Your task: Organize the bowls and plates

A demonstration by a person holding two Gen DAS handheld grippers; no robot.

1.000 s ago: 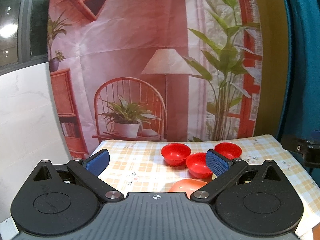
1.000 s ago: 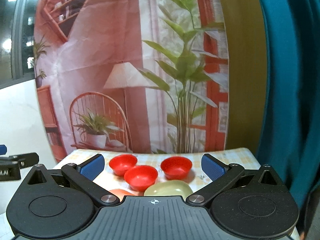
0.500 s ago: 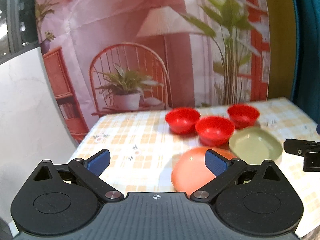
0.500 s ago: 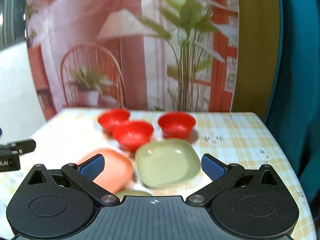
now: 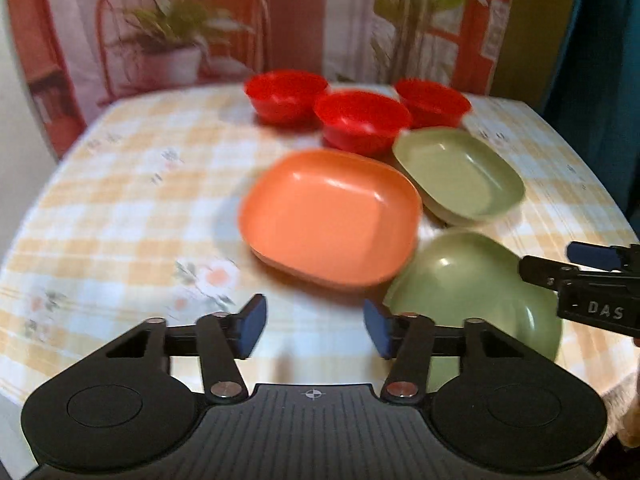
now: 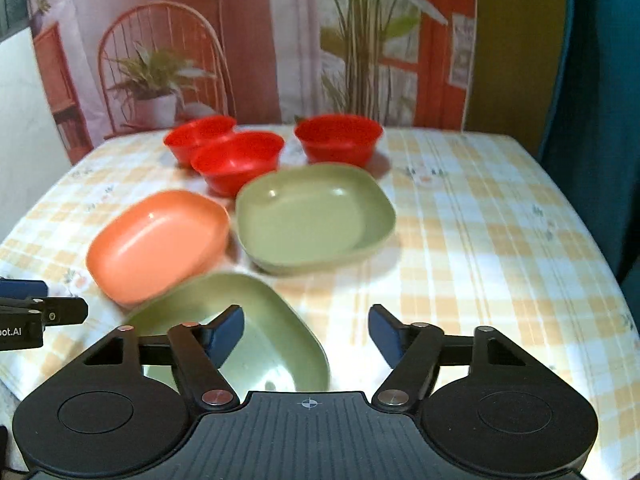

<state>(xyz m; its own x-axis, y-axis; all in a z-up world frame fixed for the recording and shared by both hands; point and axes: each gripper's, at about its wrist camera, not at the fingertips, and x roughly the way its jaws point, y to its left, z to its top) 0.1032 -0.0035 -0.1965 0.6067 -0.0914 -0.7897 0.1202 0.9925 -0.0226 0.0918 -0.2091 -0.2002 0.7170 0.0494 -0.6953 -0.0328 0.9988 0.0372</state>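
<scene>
- We see the orange plate (image 5: 330,216) on the checked tablecloth (image 5: 120,200); we place everything else from it.
- Beyond the orange plate stand three red bowls (image 5: 362,120) – the middle one nearest it, with one set back on either side.
- To its right and slightly beyond lies a green plate (image 5: 460,176), close beside it; we cannot tell whether they touch.
- A second green plate (image 6: 256,332) sits nearer us, to the orange plate's right, its rim at the orange one's edge.
- Our left gripper (image 5: 314,330) hovers on the near side of the orange plate, jaws spread, grasping nothing.
- Our right gripper (image 6: 306,334) hangs over the nearer green plate – jaws released, empty.
</scene>
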